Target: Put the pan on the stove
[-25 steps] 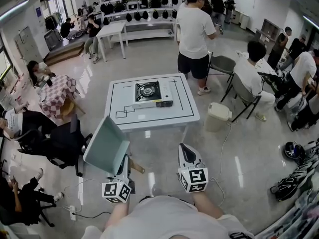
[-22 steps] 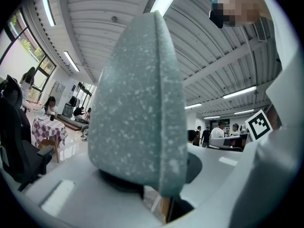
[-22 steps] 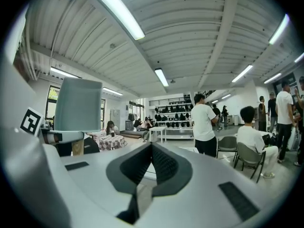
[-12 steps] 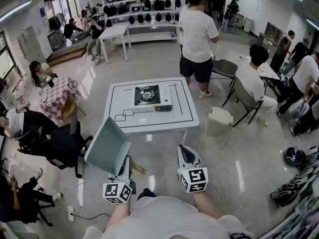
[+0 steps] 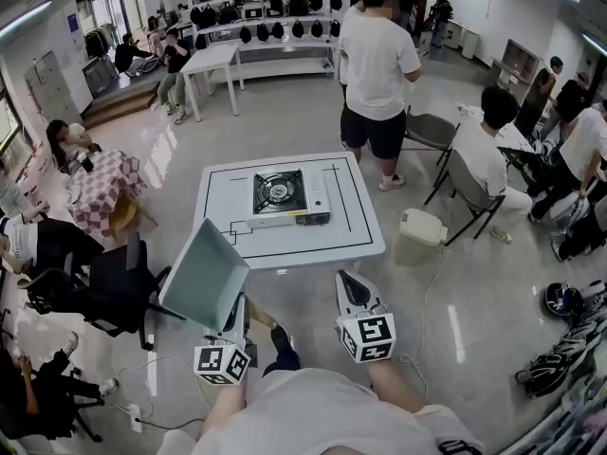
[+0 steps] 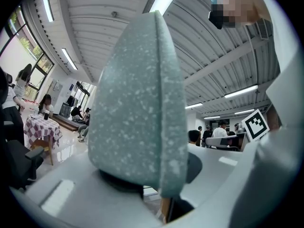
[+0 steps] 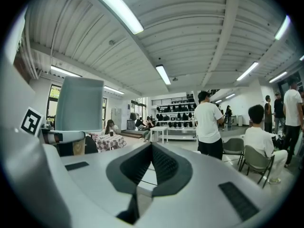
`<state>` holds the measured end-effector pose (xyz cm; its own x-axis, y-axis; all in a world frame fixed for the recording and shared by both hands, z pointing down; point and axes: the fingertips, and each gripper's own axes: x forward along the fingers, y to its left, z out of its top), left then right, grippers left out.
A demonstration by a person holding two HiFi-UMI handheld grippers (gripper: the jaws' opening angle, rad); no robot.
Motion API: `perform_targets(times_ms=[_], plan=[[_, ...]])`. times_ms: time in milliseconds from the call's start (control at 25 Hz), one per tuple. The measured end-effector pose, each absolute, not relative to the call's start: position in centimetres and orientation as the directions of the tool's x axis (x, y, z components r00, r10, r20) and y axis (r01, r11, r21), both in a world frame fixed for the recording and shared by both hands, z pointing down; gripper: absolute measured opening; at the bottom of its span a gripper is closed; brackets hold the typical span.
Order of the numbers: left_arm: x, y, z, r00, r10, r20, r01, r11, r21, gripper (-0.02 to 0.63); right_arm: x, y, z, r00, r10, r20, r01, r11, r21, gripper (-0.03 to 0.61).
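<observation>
Head view with both gripper views. My left gripper (image 5: 235, 317) is closed on one pale grey-green, speckled, square pan (image 5: 204, 277). The jaws stand part-way apart, with the base of the pan and a brown handle piece (image 6: 166, 209) between them. The pan rises on edge above these jaws and leans to their left, and it fills most of the left gripper view. My right gripper (image 5: 349, 282) has its two dark ribbed pads (image 7: 164, 166) brought together at the tips, with nothing between them. It is level with the left gripper and apart from it to the right. Each gripper carries one marker cube, two in all.

One white square table (image 5: 296, 251) with black lines stands ahead of both sets of jaws, well apart from them. On it rests one silver portable gas stove (image 5: 288, 198) with one black burner (image 5: 277, 191). The pan is in the air, short of the table and left of the stove. One beige bin (image 5: 415, 232) stands on the floor ahead and to the right of my right gripper. One person in a white shirt (image 5: 377, 60) stands beyond the table.
</observation>
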<state>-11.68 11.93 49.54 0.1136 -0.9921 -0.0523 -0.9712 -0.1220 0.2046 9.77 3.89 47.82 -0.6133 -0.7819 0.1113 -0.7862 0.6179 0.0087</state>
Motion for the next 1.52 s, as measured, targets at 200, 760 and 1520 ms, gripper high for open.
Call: perform_targets(times_ms=[200,760,1520], plan=[[-14.9,5.0,50.1,0.169,-0.984,-0.057,-0.960,-0.178,0.217,0.121,6.6,-2.6,48.1,-0.589,-0.799,0.122,-0.804,0.595,0.013,0.008],[-24.1,-13.3,48.8,0.311,-0.946,-0.089,-0.935,-0.321,0.150,0.121,-3.2,-19.2,47.3,-0.526,-0.845,0.094,-0.846,0.531,0.041,0.008],[-23.6,-22.7,50.1,0.323,-0.946,-0.035,-0.922,-0.322,0.216,0.121,-3.2,-28.7,48.1,-0.559,-0.817,0.142,-0.823,0.568,0.027,0.009]])
